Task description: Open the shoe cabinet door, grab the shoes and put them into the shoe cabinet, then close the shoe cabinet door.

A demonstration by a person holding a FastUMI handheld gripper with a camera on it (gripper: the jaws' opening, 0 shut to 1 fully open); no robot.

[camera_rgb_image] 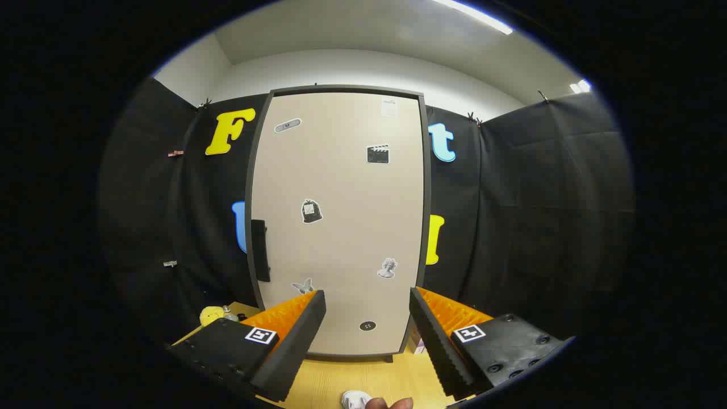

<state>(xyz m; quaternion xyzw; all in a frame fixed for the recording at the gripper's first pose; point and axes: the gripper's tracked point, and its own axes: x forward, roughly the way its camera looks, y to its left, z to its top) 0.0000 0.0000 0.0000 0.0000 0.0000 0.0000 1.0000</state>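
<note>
Cabinet (341, 221) is standing upright beyond the gripper (367, 301), its door facing the 2 fingers and sitting shut. The fingers are spreading wide apart, holding and touching nothing. The beige door is wearing several small stickers, with a dark handle (260, 250) on its left edge. A white shoe (356, 400) is peeking up below the fingers on the wooden floor (363, 375).

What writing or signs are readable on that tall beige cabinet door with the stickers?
No readable words on the tall beige cabinet door.
White label sticker near the top: print too small and blurred.
Black clapperboard sticker: stripes, no legible text.
Black bag-shaped sticker: tag too small.
The open gripper holds nothing; square black-and-white markers carry patterns, not words.
</note>
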